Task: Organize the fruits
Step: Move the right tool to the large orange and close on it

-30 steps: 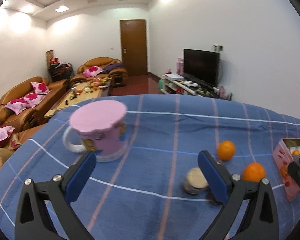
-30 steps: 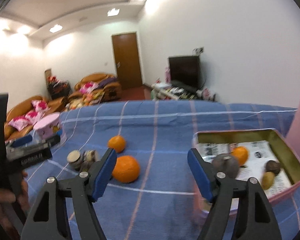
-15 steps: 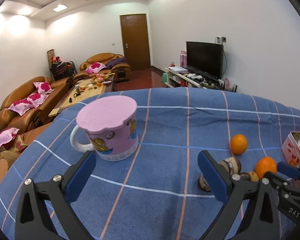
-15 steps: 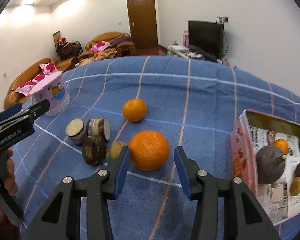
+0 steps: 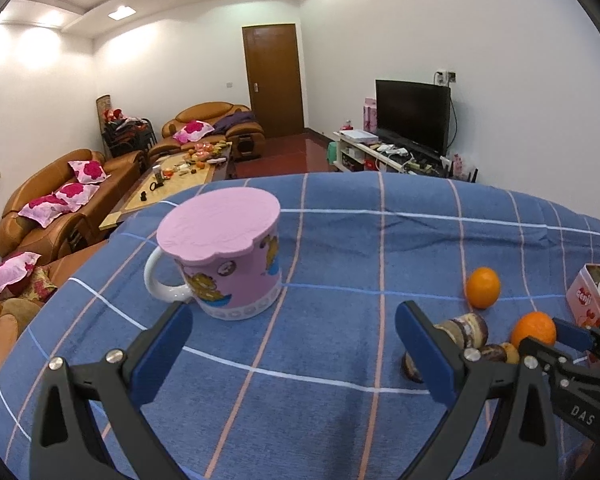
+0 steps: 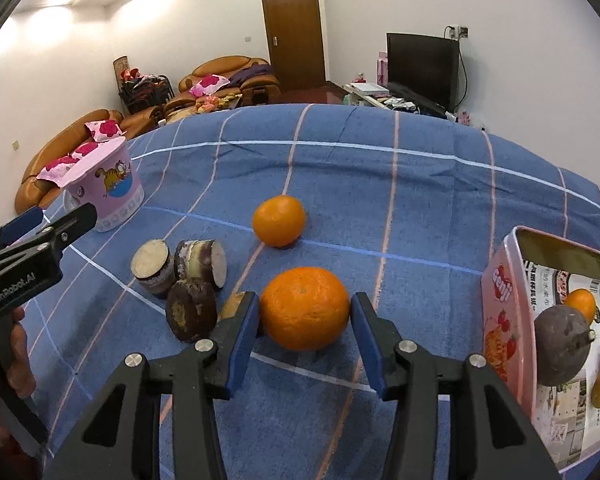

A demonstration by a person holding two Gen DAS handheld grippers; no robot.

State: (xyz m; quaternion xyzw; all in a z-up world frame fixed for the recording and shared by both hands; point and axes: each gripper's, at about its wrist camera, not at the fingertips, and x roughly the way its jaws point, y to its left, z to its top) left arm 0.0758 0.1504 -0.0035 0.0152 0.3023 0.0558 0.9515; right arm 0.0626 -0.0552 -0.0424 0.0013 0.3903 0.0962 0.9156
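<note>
Right gripper (image 6: 304, 330) down low over the blue checked cloth (image 6: 380, 184), blue pads apart and flanking the large orange (image 6: 305, 309) on both sides, contact not clear enough to call a grip. Left gripper (image 5: 294, 354) spread wide and empty, hovering just short of the pink lidded mug (image 5: 224, 258). Smaller orange (image 6: 279, 221) sitting farther back on the cloth, cut dark-skinned chunks (image 6: 180, 276) clustered just left of the large orange, pink tin (image 6: 540, 320) at the right edge holding another small orange (image 6: 580, 304) and a dark round fruit (image 6: 562, 346).
</note>
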